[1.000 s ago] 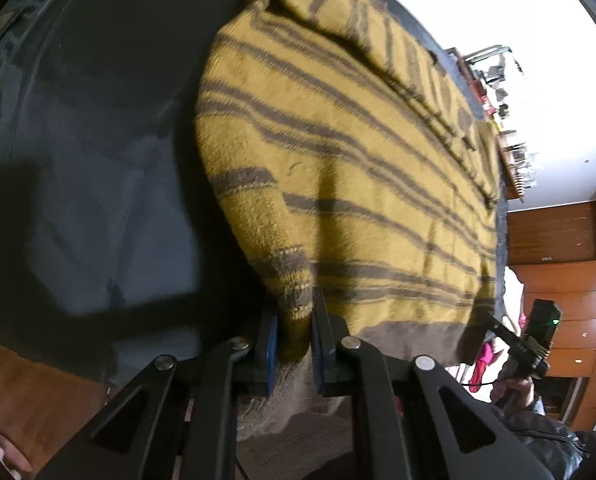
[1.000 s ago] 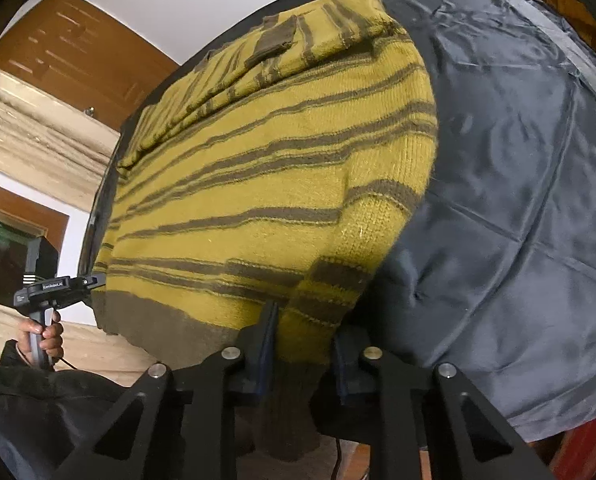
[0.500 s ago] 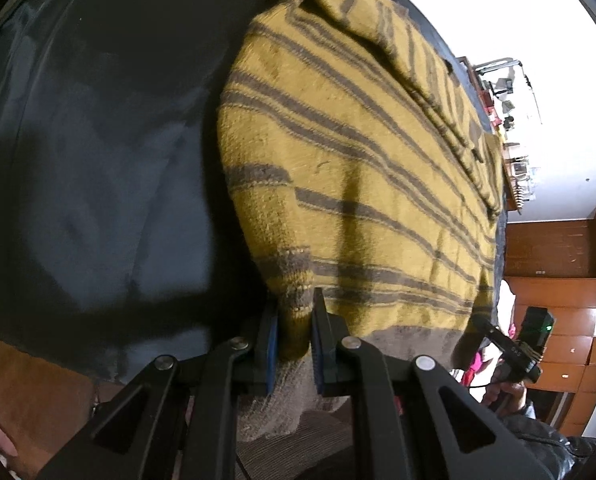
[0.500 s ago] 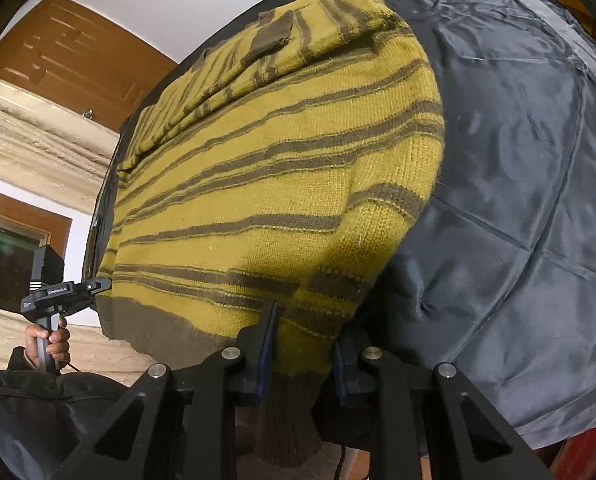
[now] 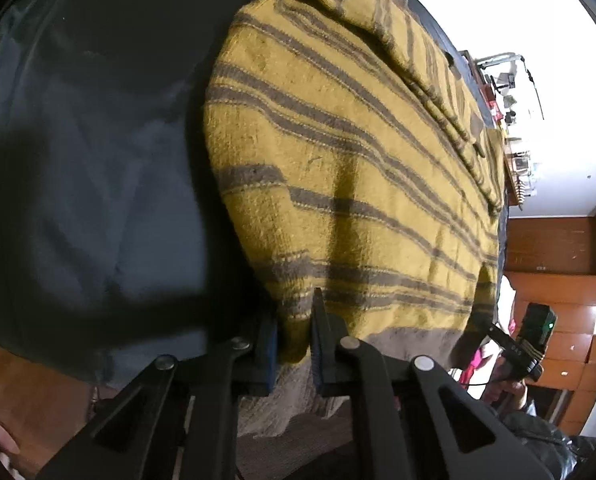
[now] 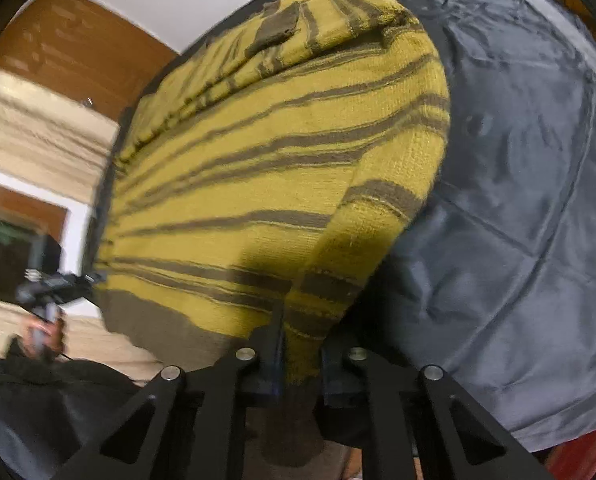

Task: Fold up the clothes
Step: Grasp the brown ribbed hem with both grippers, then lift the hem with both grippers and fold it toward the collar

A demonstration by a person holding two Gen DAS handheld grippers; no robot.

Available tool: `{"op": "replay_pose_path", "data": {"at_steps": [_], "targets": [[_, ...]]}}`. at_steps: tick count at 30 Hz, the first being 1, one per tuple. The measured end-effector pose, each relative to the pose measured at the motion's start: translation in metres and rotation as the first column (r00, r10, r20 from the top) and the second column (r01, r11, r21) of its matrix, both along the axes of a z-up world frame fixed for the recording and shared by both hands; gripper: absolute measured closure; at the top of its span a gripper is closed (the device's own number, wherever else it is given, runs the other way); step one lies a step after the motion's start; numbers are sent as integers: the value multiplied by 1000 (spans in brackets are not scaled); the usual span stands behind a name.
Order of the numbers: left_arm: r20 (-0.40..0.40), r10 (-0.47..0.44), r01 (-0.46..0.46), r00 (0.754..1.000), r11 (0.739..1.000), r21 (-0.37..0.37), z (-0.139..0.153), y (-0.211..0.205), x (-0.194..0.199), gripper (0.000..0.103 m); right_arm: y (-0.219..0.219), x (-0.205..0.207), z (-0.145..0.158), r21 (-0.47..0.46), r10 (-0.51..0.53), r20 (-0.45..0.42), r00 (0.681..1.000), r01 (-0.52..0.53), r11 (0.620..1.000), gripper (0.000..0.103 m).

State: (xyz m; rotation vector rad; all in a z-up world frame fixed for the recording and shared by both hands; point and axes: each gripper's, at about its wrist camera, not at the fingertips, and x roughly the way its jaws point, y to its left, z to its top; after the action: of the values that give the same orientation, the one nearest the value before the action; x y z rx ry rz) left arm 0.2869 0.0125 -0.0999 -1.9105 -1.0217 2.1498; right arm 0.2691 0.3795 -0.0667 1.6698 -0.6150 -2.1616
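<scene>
As its jaws are closing the last of the way, the right gripper [image 6: 301,354] is pinching the near corner of the yellow striped sweater [image 6: 282,176] at six o'clock in the right wrist view, the knit now squeezed between the pads where a moment ago it was sitting loosely in a wider gap. The left gripper [image 5: 294,340] is already clamping the opposite hem corner, narrowly shut on the wool at six o'clock in its own view, and is holding much as it was. With both lower corners now secured, the person is judged ready to lift the hem and carry it toward the collar for the first fold. Beyond the jaws, the sweater is lying spread flat on the dark grey cover [image 6: 517,220], its brown hem band nearest and its folded-in sleeves and collar running toward twelve o'clock. Farther off, at four o'clock in the left view, wooden cabinets [image 5: 557,248] are lining the wall.
</scene>
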Motion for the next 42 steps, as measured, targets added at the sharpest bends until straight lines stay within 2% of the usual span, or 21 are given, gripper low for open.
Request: {"op": "replay_pose_path", "data": {"at_steps": [5,9,18,27,34,42], "targets": [[-49,39,-36,998,998,53,15,0,-7,89,10,-6,16,-184,-58,-55,997,47,982,89],[-103,67,-58,992,995,81,36,-7,-20,89,17,-20,34,-267,-99,-103,990,68,961,89],[-216,170,-139,961,979,150,79,-40,-57,89,15,-61,73,-291,-124,-227,966,55,955,89],[-278,183,-143,943,977,158,102,-56,-112,89,24,-107,98,-271,-179,-292,940,98,957,89],[-303,203,-153,931,971,183,110,-64,-160,89,35,-142,108,-261,-248,-322,914,166,951,89],[-296,190,-138,936,972,188,102,-69,-220,89,36,-185,105,-241,-297,-325,898,225,944,89]]}}
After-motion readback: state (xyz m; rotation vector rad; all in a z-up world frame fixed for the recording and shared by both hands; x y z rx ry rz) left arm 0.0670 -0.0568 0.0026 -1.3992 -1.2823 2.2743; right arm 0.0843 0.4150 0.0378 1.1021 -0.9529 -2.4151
